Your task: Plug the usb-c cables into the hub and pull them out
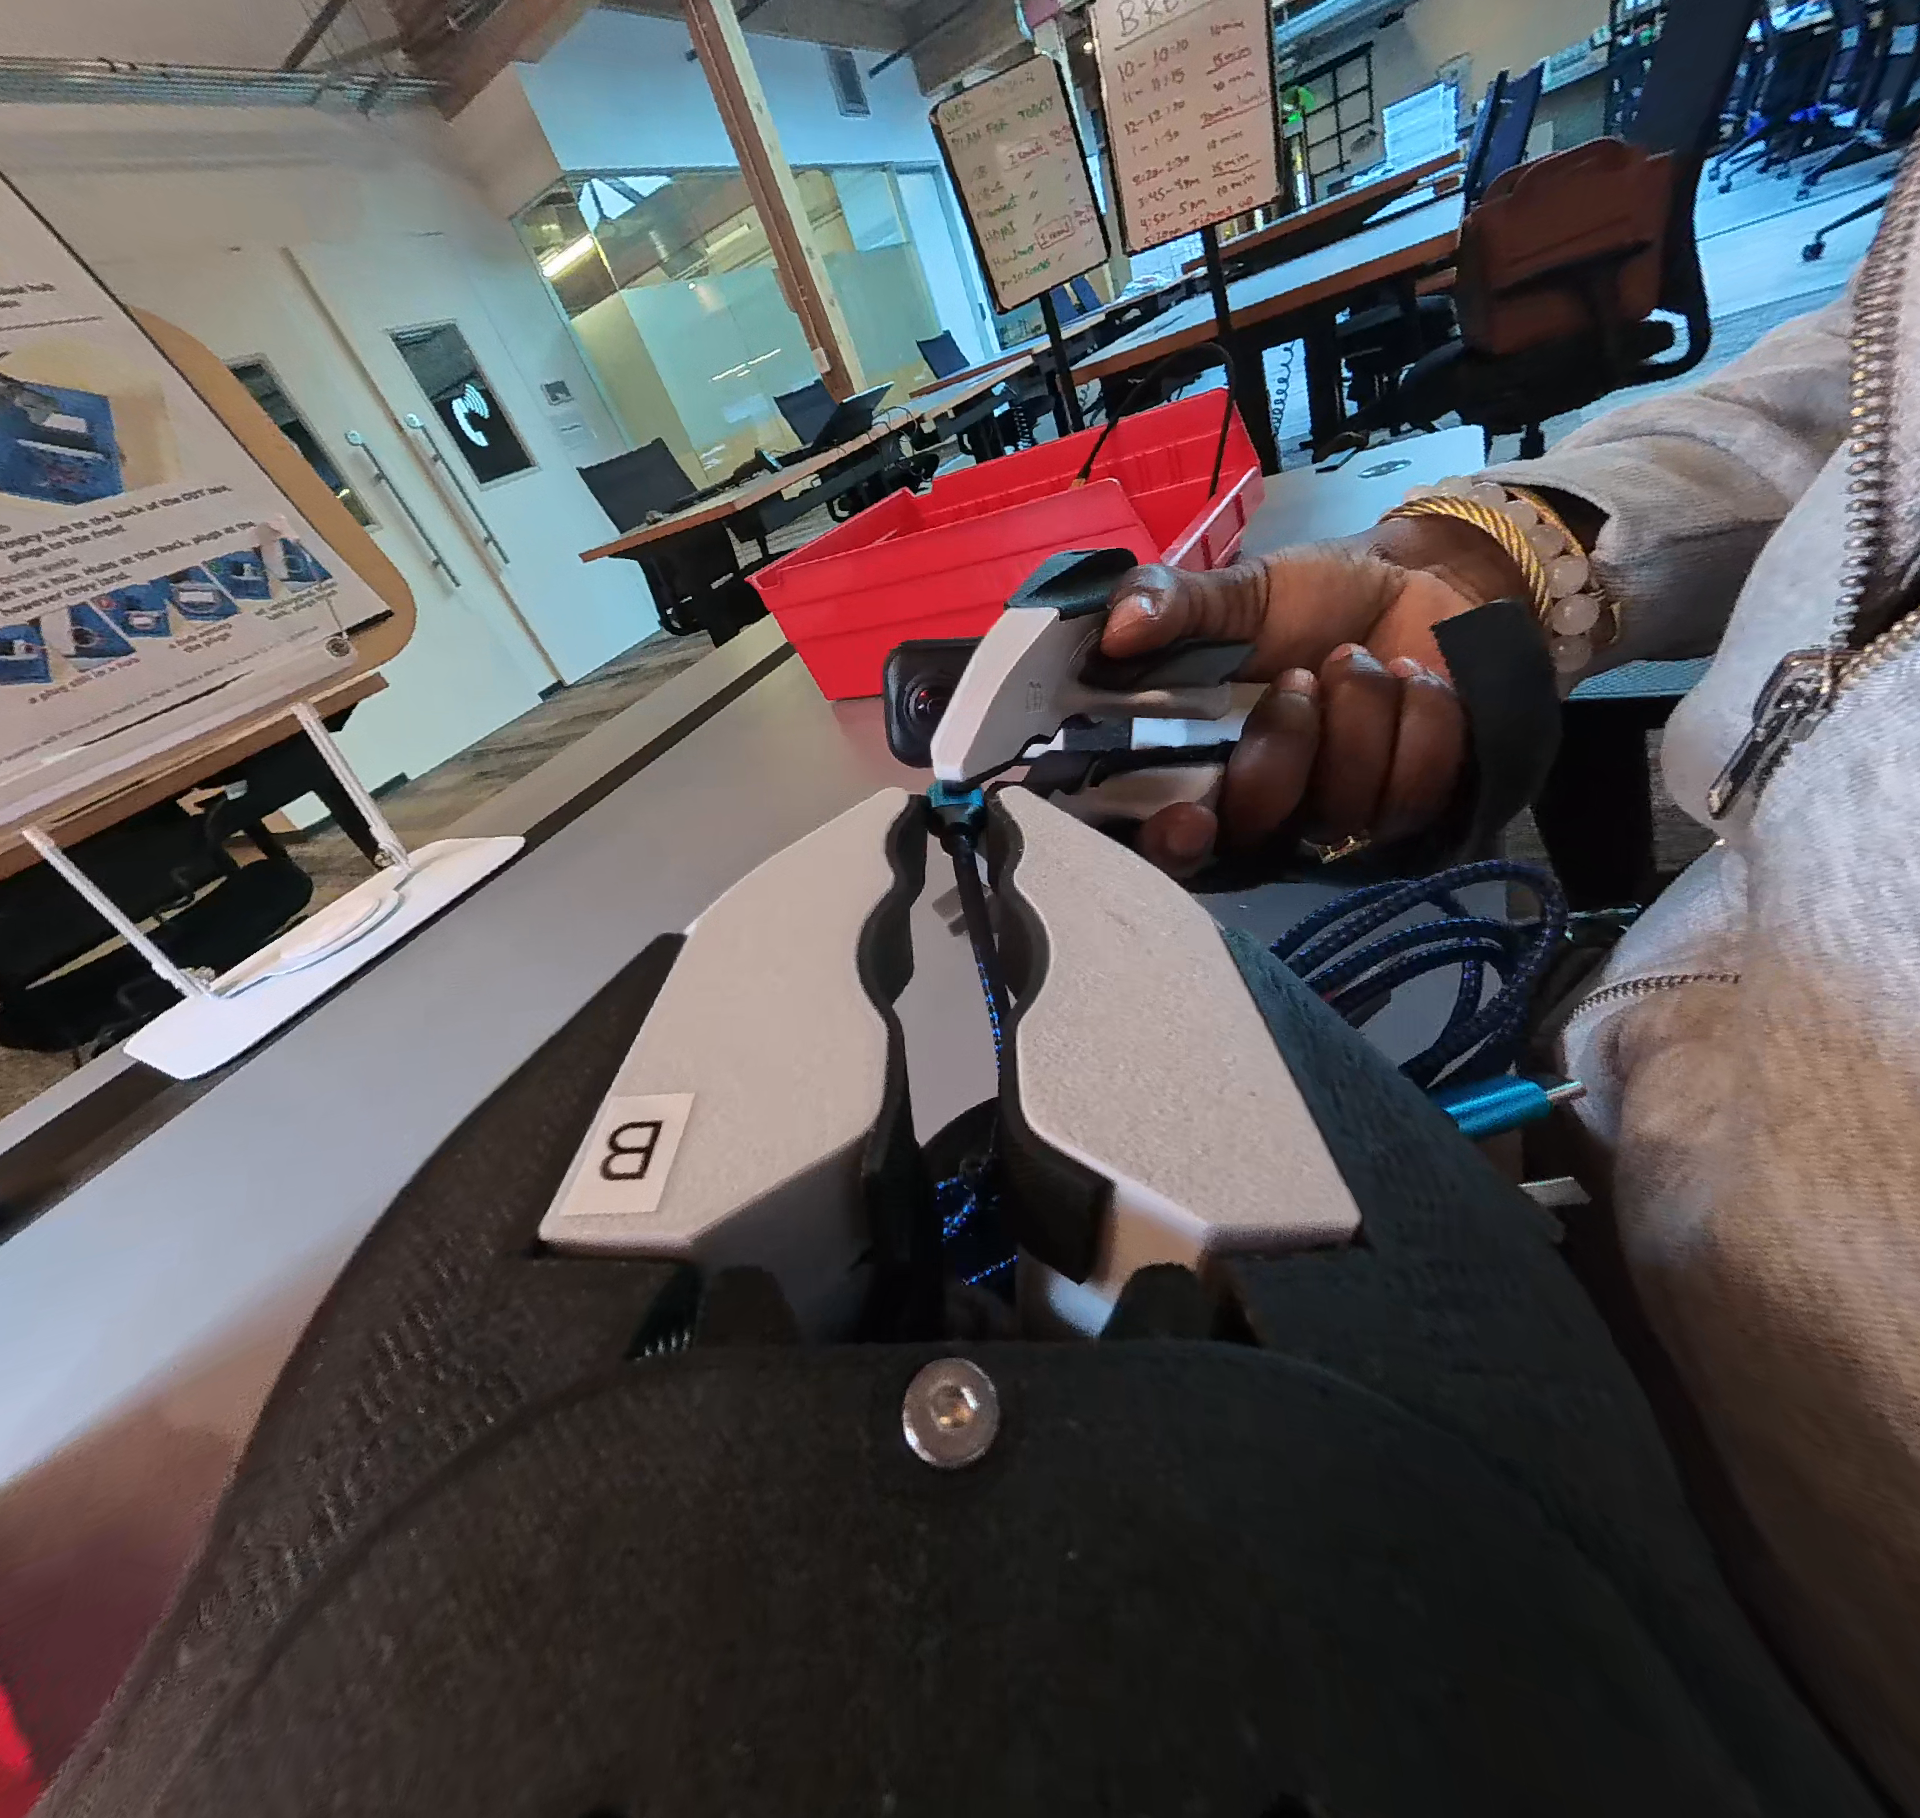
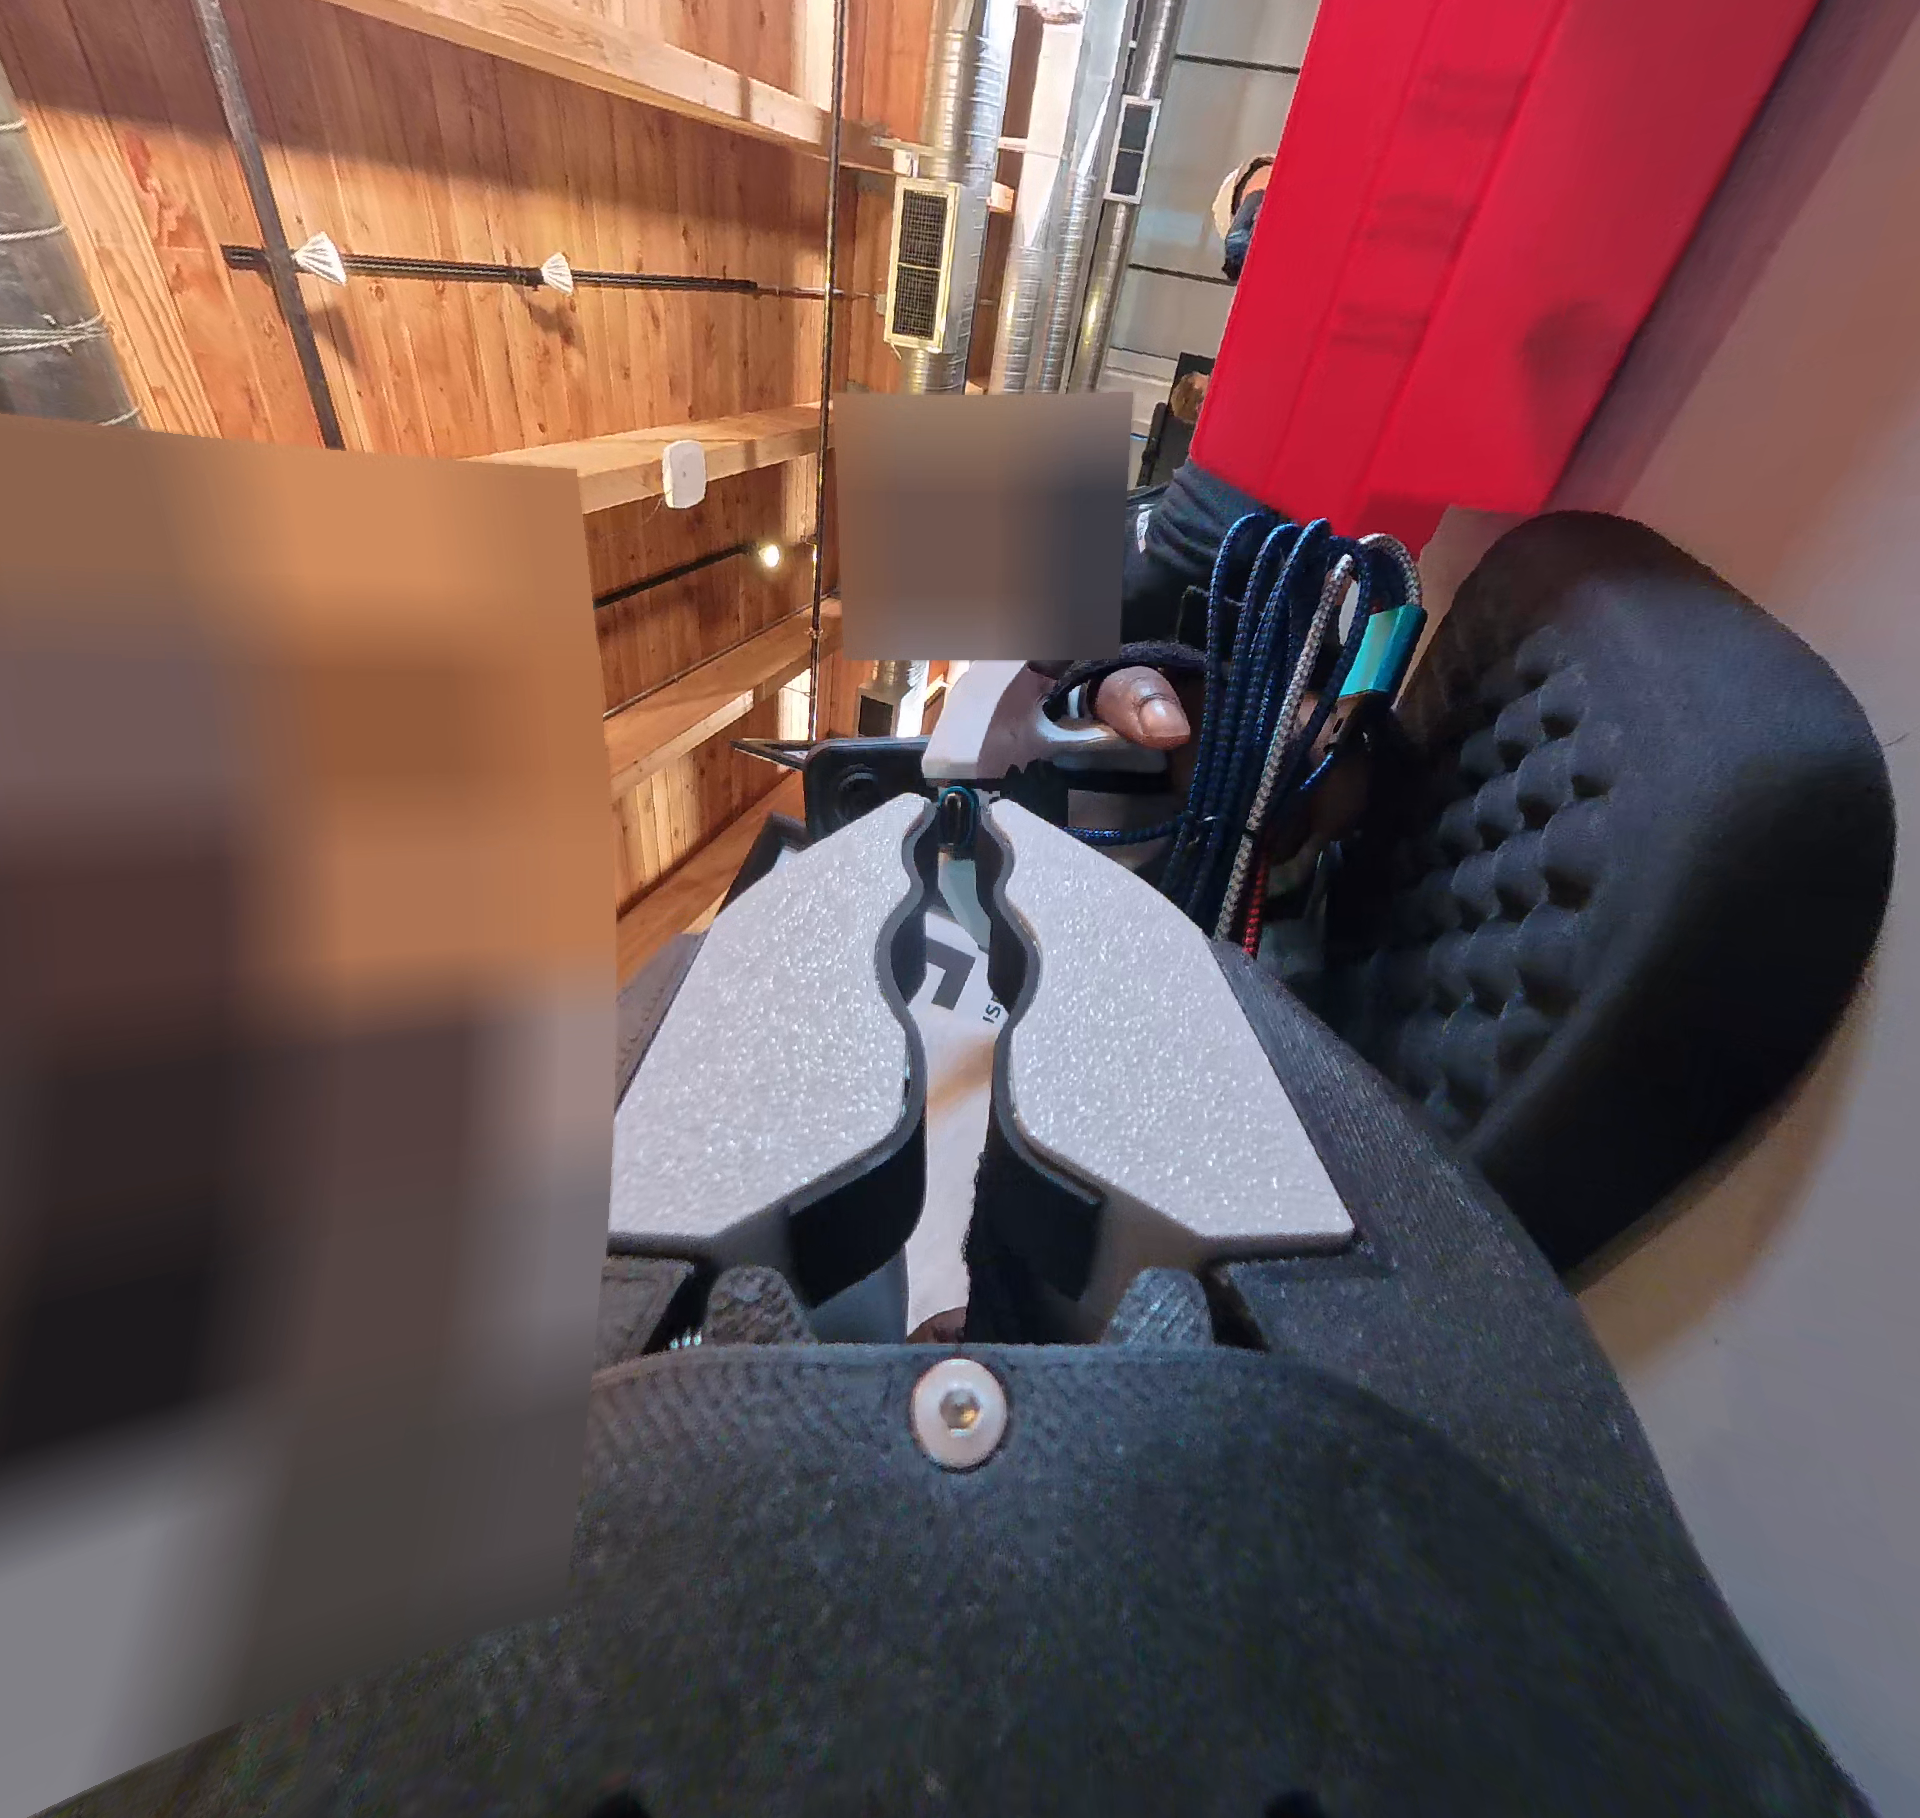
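Observation:
My left gripper (image 1: 954,812) is shut on a blue-black braided usb-c cable (image 1: 987,979). The cable runs back between its fingers, and its teal plug (image 1: 951,800) sits at the tips. My right gripper (image 1: 971,766), held in a hand (image 1: 1340,688), meets it tip to tip from the far side. In the right wrist view, my right gripper (image 2: 958,812) is closed around the same teal plug (image 2: 956,821), with the left gripper's white finger (image 2: 971,719) just beyond. I cannot make out a hub.
A bundle of braided cables (image 1: 1434,947) with a loose teal plug (image 1: 1507,1103) lies on the grey table (image 1: 623,833) to the right; it also shows in the right wrist view (image 2: 1278,708). A red bin (image 1: 966,563) stands behind. An instruction sheet on a stand (image 1: 156,542) is at the left. Less than 4 cm separates the two grippers' tips.

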Available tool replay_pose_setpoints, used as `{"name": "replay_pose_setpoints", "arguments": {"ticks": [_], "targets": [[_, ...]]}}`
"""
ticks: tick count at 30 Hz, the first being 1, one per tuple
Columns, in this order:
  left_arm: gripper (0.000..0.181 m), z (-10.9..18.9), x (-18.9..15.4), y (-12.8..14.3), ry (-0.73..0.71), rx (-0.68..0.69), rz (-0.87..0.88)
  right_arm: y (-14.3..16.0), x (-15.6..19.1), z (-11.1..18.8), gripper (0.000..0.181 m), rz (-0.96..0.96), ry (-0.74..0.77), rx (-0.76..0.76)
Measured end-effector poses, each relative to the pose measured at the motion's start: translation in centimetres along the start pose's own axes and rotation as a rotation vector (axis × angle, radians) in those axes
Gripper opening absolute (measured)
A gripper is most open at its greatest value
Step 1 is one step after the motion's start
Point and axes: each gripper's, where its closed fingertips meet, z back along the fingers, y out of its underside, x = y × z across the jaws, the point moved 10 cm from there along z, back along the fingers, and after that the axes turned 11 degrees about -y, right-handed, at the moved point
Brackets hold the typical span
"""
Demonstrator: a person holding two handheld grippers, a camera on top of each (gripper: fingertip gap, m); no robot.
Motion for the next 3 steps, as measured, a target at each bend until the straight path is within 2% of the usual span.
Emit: {"name": "replay_pose_setpoints", "arguments": {"ticks": [1,3], "targets": [[0.011,0.02,-0.02,0.02,0.007,-0.003,0.002,0.05,0.02,0.01,0.006,0.000,0.001,0.006],[0.011,0.09,0.00,0.07,0.020,-0.006,0.009,0.09,0.11,-0.02,0.007,0.014,0.011,0.018]]}}
